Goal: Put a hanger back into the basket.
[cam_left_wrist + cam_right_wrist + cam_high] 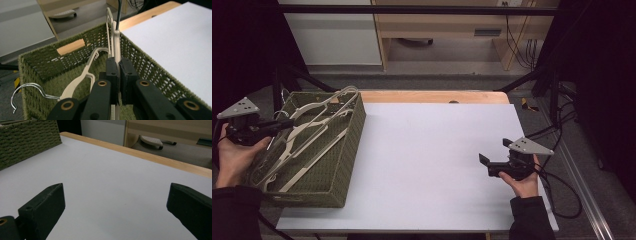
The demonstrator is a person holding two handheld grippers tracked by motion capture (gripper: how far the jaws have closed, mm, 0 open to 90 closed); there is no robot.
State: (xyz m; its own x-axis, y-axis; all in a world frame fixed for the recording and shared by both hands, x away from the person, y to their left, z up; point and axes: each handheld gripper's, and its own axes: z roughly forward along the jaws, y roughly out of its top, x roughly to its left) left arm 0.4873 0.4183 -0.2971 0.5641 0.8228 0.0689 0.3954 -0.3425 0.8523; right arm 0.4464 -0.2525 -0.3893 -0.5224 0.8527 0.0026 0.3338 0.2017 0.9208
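Observation:
A green woven basket [353, 131] at the table's left holds several cream plastic hangers [314, 131]. My left gripper [286, 123] reaches over the basket's left side. In the left gripper view its jaws [119, 65] are shut on the thin arm of a cream hanger [116, 47] that runs up toward the basket's far rim [70, 47]. Another cream hanger [79, 80] with a metal hook [18, 93] lies beside it in the basket. My right gripper [486, 161] rests low over the white tabletop at the right, open with nothing between its fingers [45, 202].
The white table surface [432, 150] stretches between the basket and the right gripper, with a wooden strip [432, 96] along its far edge. Cables [562, 195] trail off the table's right side. Behind the table stand a cabinet and a wooden desk [442, 22].

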